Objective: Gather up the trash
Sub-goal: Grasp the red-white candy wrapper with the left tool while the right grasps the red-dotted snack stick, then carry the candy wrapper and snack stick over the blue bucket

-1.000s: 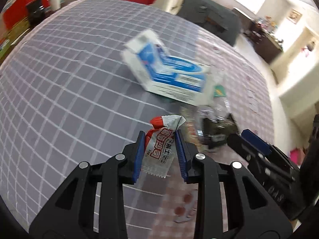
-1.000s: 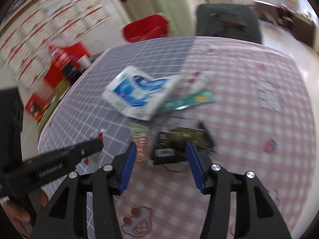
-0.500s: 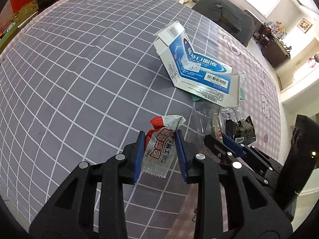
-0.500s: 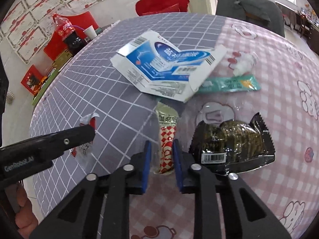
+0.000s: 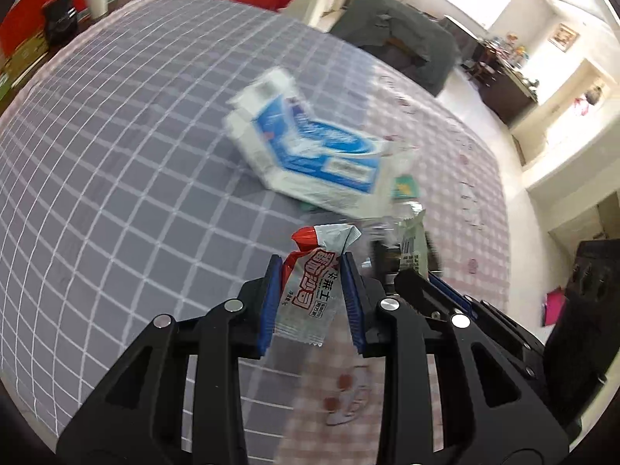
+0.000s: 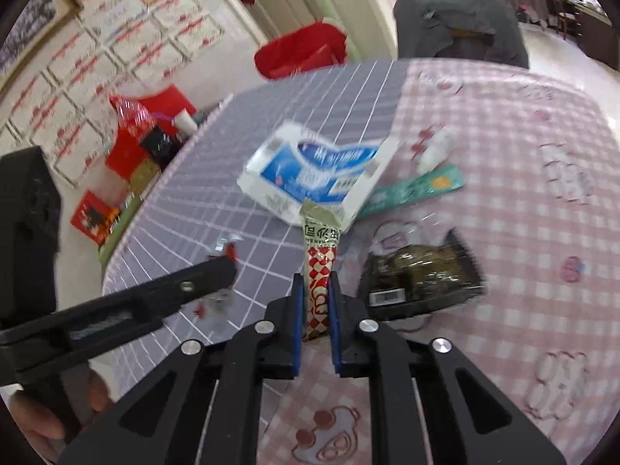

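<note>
The right gripper (image 6: 314,310) has just been closed on a red-checked stick sachet (image 6: 319,267), now lifted; a red-and-silver wrapper (image 5: 310,286) remains clamped in the left gripper (image 5: 312,290). Both await disposal.

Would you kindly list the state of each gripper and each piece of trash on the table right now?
left gripper: shut on the silver-red wrapper.
right gripper: jaws just closed, shut on the checkered stick packet.
blue-white carton: flattened open, lying on the table.
dark snack bag: lying flat.
green sachet: lying flat.
</note>
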Demonstrator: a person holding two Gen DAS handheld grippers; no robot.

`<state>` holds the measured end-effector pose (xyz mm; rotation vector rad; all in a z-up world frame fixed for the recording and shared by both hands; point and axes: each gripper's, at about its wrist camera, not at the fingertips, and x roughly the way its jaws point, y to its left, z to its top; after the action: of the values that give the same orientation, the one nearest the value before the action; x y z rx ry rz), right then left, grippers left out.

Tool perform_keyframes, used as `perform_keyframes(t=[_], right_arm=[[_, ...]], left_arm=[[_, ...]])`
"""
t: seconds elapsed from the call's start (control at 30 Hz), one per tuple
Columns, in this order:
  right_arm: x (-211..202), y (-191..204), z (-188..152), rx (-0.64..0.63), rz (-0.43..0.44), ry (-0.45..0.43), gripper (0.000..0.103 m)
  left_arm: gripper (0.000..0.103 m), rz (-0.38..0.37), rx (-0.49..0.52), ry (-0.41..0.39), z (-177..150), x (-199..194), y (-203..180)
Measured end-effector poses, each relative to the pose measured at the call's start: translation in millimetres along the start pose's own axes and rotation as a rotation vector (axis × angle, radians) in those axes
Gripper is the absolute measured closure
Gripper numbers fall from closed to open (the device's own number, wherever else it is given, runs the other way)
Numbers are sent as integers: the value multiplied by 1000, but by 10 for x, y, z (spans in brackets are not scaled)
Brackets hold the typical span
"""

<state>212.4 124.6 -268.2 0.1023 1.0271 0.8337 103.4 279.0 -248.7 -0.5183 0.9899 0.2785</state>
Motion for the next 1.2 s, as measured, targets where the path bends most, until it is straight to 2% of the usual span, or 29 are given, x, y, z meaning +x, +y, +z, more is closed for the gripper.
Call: perform_keyframes(t=[0.17, 0.33, 0.53, 0.63, 0.83, 1.0, 1.07, 1.1, 1.13, 1.2], right_arm=[[-544, -254, 14, 65, -47, -88, 91], [-1192, -719, -46, 159, -127, -181, 91], [-1936, -1433, -279, 282, -229, -261, 91], [-2177, -1712, -391, 328, -274, -282, 91], [-2607, -2247, -591, 406, -394, -319, 91], [-2848, -2616, -694, 449, -450, -334, 91], [-2921, -2745, -728, 463, -470, -336, 91], [-2953, -2812, -753, 469, -473, -336, 91], [-2983, -2868, -776, 476, -476, -337, 91], [-3010, -2948, -788, 484, -480, -335, 91]], left_arm=[[72, -70, 93, 2, -13, -10, -649], [72, -156, 200, 17, -102, 44, -1471], [72, -259, 330, 74, -356, 161, -2513], [72, -300, 388, 109, -534, 255, -3021], [72, -332, 447, 166, -771, 490, -3713], [72, -351, 468, 206, -957, 698, -4168], [69, -360, 469, 219, -1012, 759, -4301], [61, -361, 465, 229, -1044, 790, -4370], [43, -359, 464, 233, -1064, 811, -4413], [43, -350, 472, 229, -1090, 837, -4466]])
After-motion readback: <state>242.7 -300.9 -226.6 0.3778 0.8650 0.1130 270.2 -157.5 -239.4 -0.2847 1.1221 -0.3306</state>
